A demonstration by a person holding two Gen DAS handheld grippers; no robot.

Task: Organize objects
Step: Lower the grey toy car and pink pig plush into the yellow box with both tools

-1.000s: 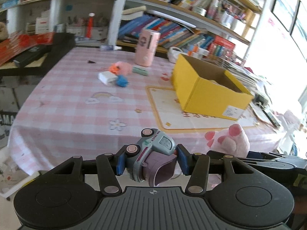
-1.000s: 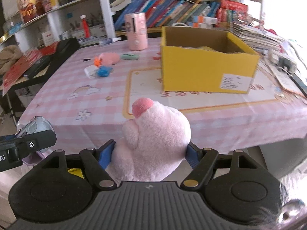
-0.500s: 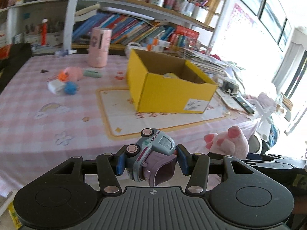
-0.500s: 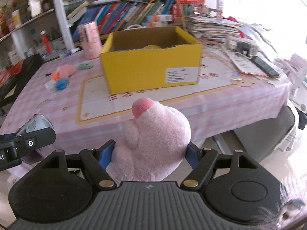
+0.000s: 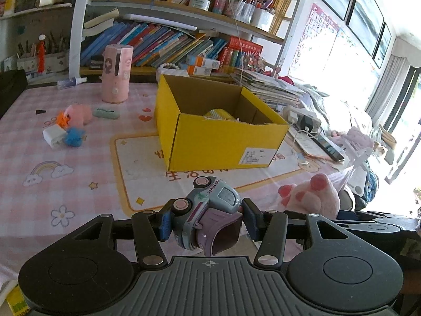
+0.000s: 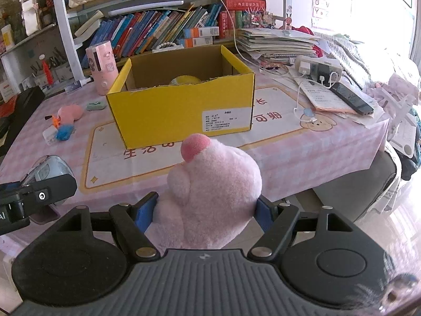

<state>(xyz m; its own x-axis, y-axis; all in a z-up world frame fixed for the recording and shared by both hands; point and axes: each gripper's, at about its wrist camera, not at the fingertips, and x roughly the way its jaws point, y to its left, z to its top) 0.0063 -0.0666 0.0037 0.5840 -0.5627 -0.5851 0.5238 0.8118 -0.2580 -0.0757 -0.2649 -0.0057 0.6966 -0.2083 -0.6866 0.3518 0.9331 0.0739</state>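
My left gripper (image 5: 206, 222) is shut on a grey-blue and purple toy truck (image 5: 210, 216), held above the table's near edge. In the right wrist view my right gripper (image 6: 205, 210) is shut on a pink plush toy (image 6: 213, 194); that plush (image 5: 310, 197) also shows at the right of the left wrist view. The toy truck (image 6: 50, 169) appears at the left of the right wrist view. An open yellow cardboard box (image 5: 223, 137) stands on the pink checked tablecloth (image 5: 52, 184) ahead of both grippers, with a yellow thing inside. The same box (image 6: 181, 110) fills the middle of the right wrist view.
Small toys lie at the table's left: a pink plush (image 5: 77, 114), a blue piece (image 5: 73, 137), a white block (image 5: 54, 135), a green item (image 5: 105, 113). A pink cylinder (image 5: 117, 73) stands behind. Papers, a phone (image 6: 351, 98) and chargers crowd the right. Bookshelves (image 5: 163, 39) back the table.
Both grippers swung to the right and came closer to the table, so the yellow box now sits centred and larger ahead. The truck and the plush stay gripped as before.
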